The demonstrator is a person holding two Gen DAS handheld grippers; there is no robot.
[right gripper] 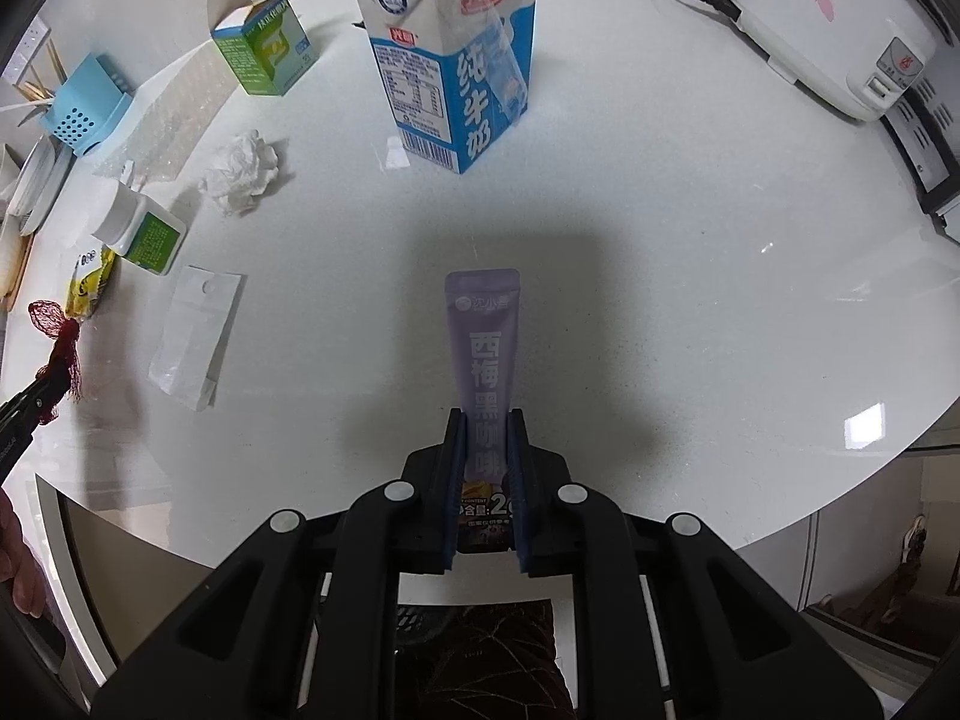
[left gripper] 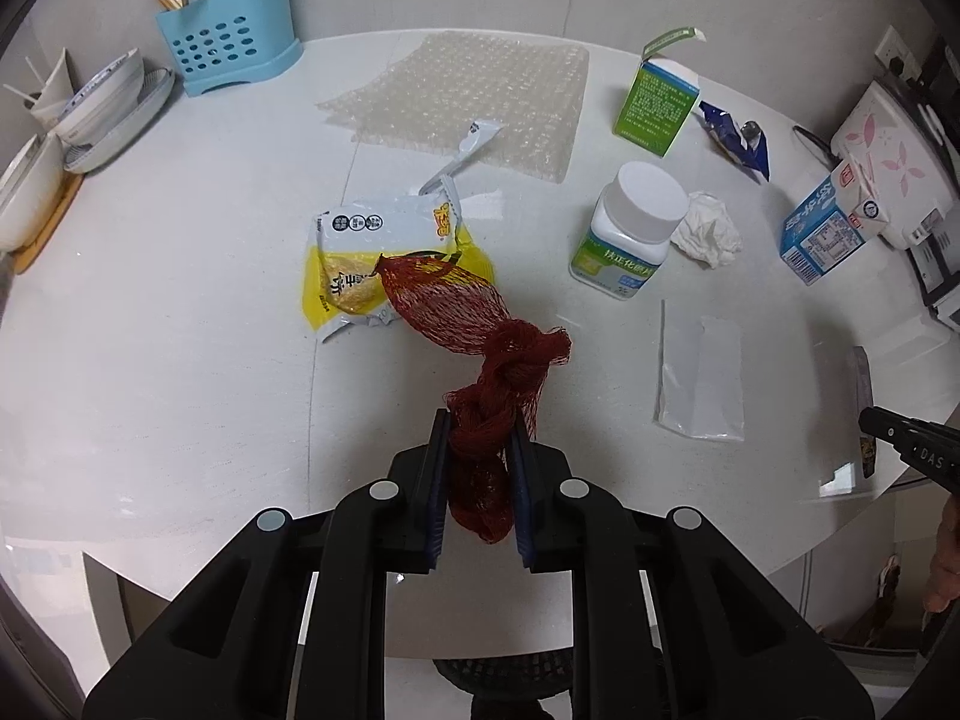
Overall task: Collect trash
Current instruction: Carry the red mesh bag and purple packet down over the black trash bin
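My left gripper (left gripper: 480,426) is shut on a red mesh net bag (left gripper: 480,324), which hangs out over the white round table (left gripper: 180,330); the bag also shows in the right wrist view (right gripper: 51,324). Its far end lies over a yellow snack wrapper (left gripper: 354,282). My right gripper (right gripper: 485,420) is shut on a purple coffee sachet (right gripper: 485,330), held above the table near its front edge. Other trash lies on the table: a crumpled tissue (right gripper: 243,171), a clear plastic bag (right gripper: 195,336), a milk carton (right gripper: 456,60), a green box (right gripper: 264,48) and a blue wrapper (left gripper: 735,135).
A white pill bottle (left gripper: 630,228) stands mid-table, bubble wrap (left gripper: 468,96) behind it. A blue utensil holder (left gripper: 228,42) and stacked bowls (left gripper: 90,108) sit at the back left. A rice cooker (right gripper: 828,24) stands at the right. A mesh basket (left gripper: 504,672) shows below the table edge.
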